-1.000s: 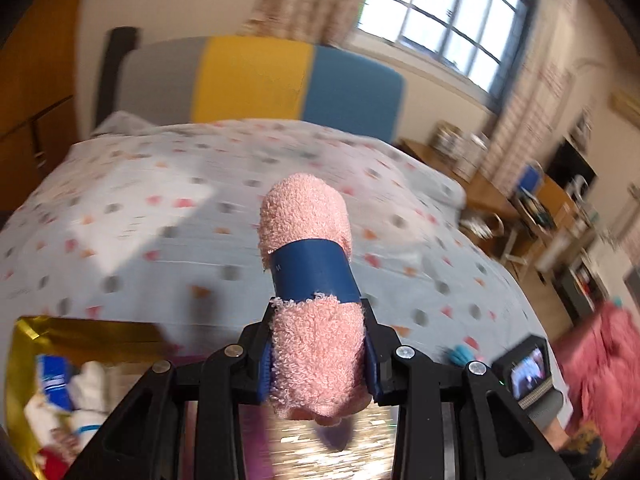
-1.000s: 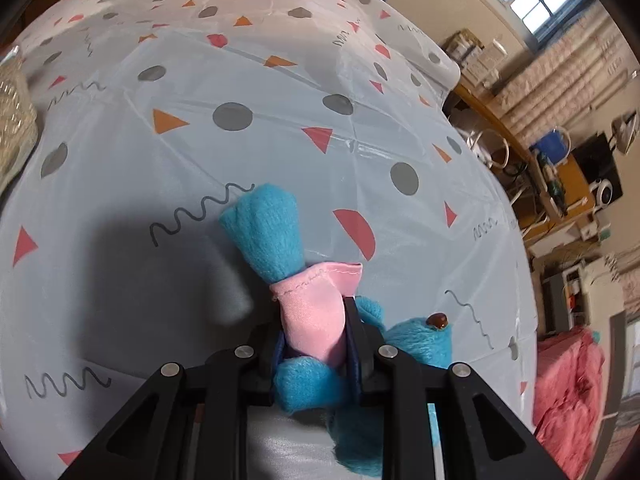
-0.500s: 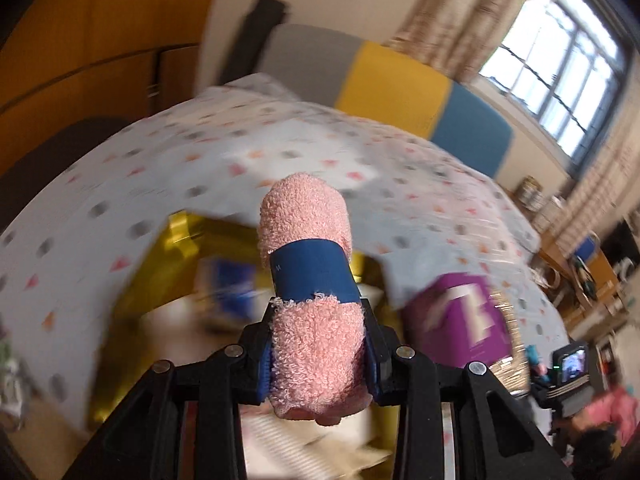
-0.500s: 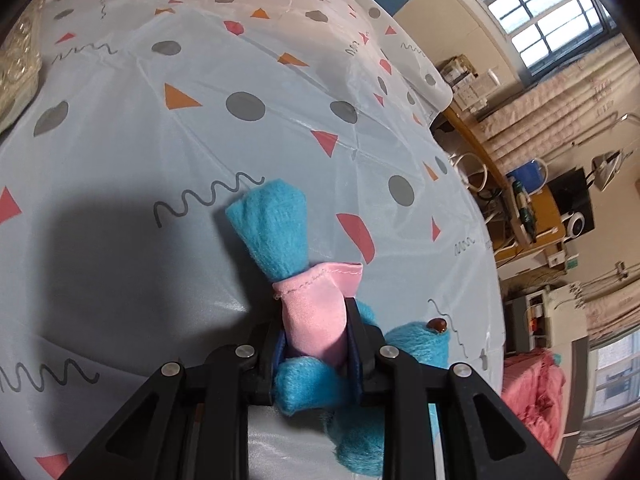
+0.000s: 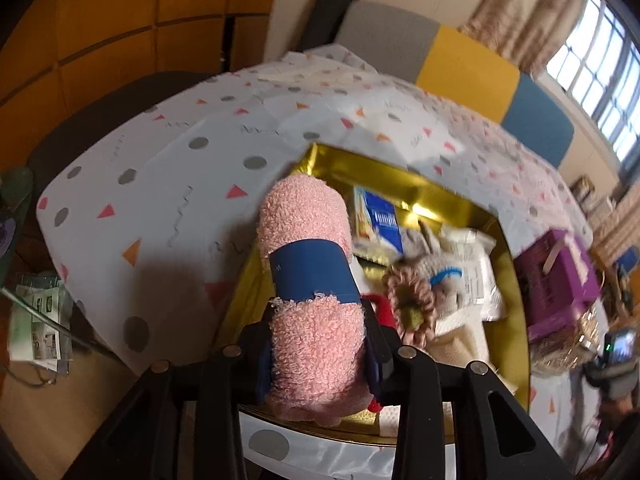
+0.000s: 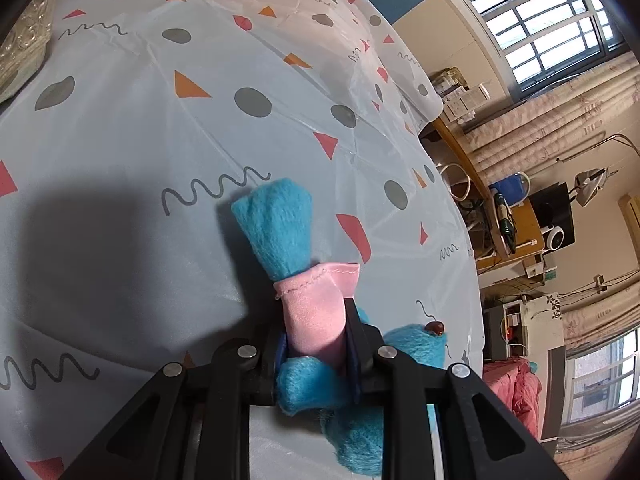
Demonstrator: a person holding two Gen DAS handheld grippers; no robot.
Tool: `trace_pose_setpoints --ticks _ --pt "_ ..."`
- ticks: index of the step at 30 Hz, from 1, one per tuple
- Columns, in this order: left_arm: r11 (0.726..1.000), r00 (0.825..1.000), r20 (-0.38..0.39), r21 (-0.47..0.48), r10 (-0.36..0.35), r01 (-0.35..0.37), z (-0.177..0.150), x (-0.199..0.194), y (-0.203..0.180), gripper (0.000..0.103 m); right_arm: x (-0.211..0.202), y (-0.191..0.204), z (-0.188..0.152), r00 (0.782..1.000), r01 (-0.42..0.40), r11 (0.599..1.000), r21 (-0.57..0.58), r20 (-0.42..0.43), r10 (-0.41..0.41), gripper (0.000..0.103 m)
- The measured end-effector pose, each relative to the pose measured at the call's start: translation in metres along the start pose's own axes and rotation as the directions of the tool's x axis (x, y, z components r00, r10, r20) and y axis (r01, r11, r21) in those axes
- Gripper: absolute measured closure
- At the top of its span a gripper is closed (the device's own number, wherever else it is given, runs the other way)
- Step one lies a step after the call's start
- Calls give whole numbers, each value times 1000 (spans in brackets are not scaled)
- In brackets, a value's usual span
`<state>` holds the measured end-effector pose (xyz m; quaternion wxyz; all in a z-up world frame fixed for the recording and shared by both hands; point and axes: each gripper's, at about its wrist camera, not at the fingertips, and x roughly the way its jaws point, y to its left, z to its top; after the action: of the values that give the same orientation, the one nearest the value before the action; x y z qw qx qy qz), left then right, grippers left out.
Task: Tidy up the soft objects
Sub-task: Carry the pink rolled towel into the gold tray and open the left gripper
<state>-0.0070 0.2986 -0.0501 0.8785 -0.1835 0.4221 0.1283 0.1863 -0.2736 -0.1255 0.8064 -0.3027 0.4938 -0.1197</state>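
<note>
My left gripper [image 5: 318, 354] is shut on a rolled pink towel [image 5: 308, 240] with a blue paper band. It holds the towel over the near left part of a gold tray [image 5: 432, 194] that holds several soft items, among them a knitted pink ring [image 5: 412, 304]. My right gripper [image 6: 316, 346] is shut on a blue plush toy [image 6: 276, 228] by its pink sleeve. The toy is held just above the patterned tablecloth [image 6: 120, 140].
A purple box [image 5: 556, 280] stands right of the gold tray. A blue and white packet [image 5: 380, 220] lies in the tray's far part. The table's left edge [image 5: 52, 232] drops to a floor with papers. A clear basket [image 6: 20, 40] sits at the far left.
My left gripper has swung left and down with the towel, from over the bare cloth to over the gold tray. My right gripper holds the plush and has barely shifted.
</note>
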Motion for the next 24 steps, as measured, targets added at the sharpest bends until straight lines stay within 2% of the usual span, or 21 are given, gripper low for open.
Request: trace_pose_setpoints --ticks 4,6,9,11,15,24 --pt "999 1000 -11 34 27 -27 -2 10 -12 58 0 1 0 1000 4 1000 6 -5 -4 79" --pt "998 998 0 36 58 -58 -2 12 -13 45 0 1 0 1000 2 1000 9 -6 -2 79" --pt "997 998 5 16 69 -69 -2 12 -11 45 0 2 0 1000 2 1000 10 -6 -2 79" --pt "995 994 30 21 101 -102 -2 8 -12 44 0 2 0 1000 1 1000 11 -6 -1 79" --pt "990 988 90 55 125 -130 -1 -5 -21 35 1 1 0 1000 -3 1000 17 -7 3 79" --pt "986 988 141 142 65 -85 -4 -28 -54 33 2 -5 1 999 -28 998 52 -15 29 81"
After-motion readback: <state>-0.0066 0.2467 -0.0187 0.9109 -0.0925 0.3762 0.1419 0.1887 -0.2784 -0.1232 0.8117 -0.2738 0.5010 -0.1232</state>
